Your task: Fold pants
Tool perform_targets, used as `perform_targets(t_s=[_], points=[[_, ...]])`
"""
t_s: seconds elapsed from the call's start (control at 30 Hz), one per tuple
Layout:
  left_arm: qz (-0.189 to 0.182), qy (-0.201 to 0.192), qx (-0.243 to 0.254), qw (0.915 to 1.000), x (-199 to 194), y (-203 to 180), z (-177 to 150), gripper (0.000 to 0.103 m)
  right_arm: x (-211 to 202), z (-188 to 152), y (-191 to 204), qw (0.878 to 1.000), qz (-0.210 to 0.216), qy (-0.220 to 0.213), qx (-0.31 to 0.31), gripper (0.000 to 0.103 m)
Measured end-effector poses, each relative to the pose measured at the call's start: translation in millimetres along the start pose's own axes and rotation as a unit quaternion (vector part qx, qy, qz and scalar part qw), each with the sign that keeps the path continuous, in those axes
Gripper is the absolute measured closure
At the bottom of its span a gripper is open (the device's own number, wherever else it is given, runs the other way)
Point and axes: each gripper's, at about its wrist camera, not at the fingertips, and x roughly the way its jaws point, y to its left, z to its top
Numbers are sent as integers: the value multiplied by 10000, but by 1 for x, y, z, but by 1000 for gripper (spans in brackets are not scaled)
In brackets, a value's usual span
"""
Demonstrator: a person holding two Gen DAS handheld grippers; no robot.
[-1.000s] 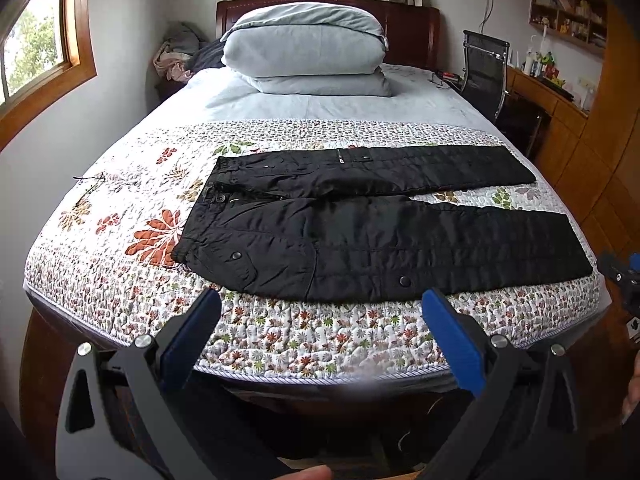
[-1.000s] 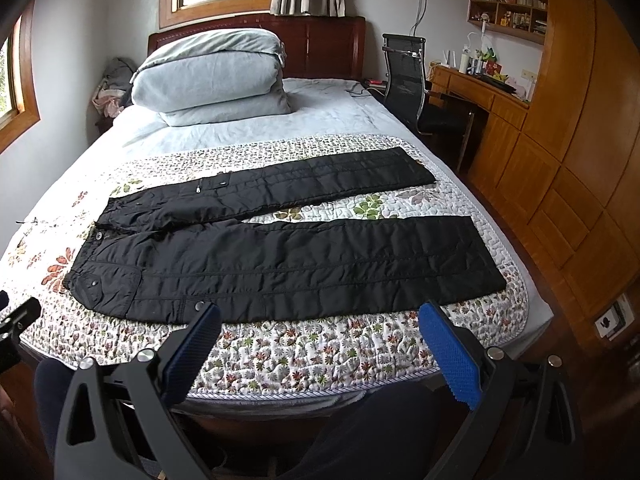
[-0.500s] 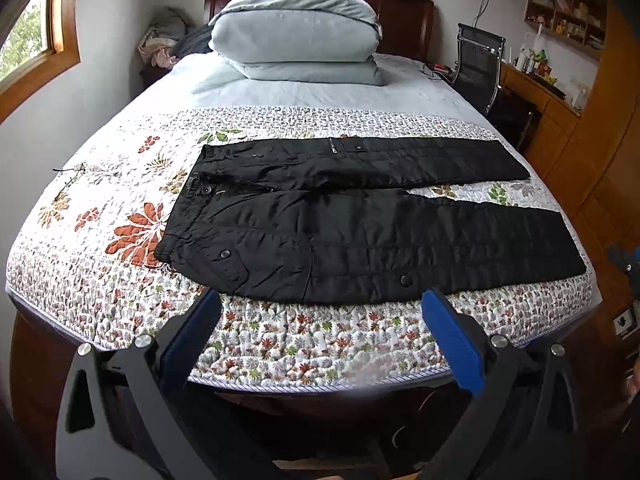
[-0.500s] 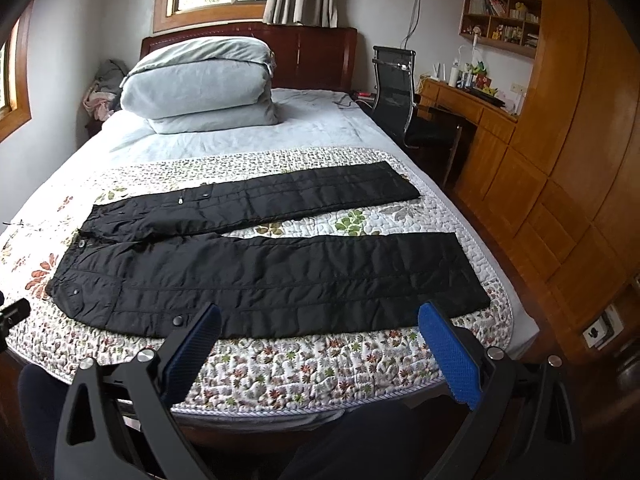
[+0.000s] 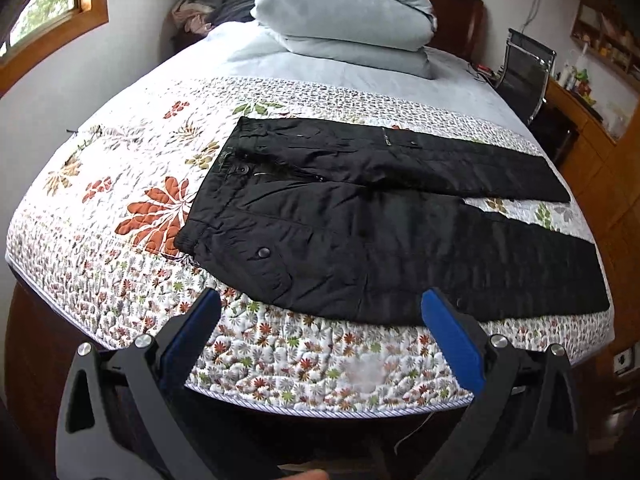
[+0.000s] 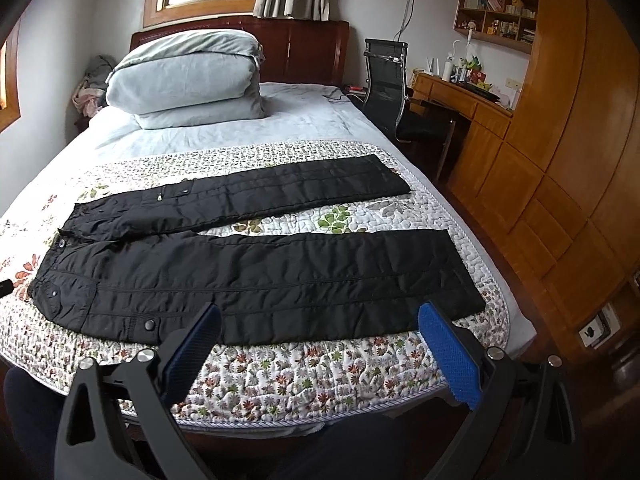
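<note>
So you've got the pants (image 5: 384, 216) laid out flat across the quilt (image 5: 120, 184) at the foot end of the bed (image 6: 304, 116), waistband (image 5: 208, 196) toward your left and both legs running off to your right. The legs are splayed in a shallow V, with flowery quilt showing between them, which I'd guess is deliberate: spread like that, you can see every edge before you bring one leg over the other.

Your left tongs (image 5: 320, 316) hang just off the near edge of the bed, spread wide and empty, lined up roughly with the hip pocket and its snap (image 5: 264, 253). Right tongs (image 6: 320, 328) are the same story, wide and holding nothing, sitting in front of the near leg (image 6: 320, 276) closer to the cuff end. Neither one touches the fabric yet.

That split makes sense to me, one end each, so the leg lifts evenly instead of sagging in the middle. The fabric looks padded and a bit slippery, so grab a decent bite. No fold is made yet, as far as I can tell. The folded duvet (image 6: 188, 76) up by the headboard is well out of your way.
</note>
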Motion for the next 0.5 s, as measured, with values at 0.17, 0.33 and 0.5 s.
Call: perform_targets(t_s=[0.17,0.33,0.5], points=[[-102,95,-28,9999,16,15,7,3,15,-1,-10,9996,271,-81,39,3],[-551,370,-374,9971,46,44,15,5,79,-7,-61,9876,1108,696,866,4],[-1154,675,-1119,9847,77,79,19,59,145,-23,-130,9539,1725,1443,1986,58]])
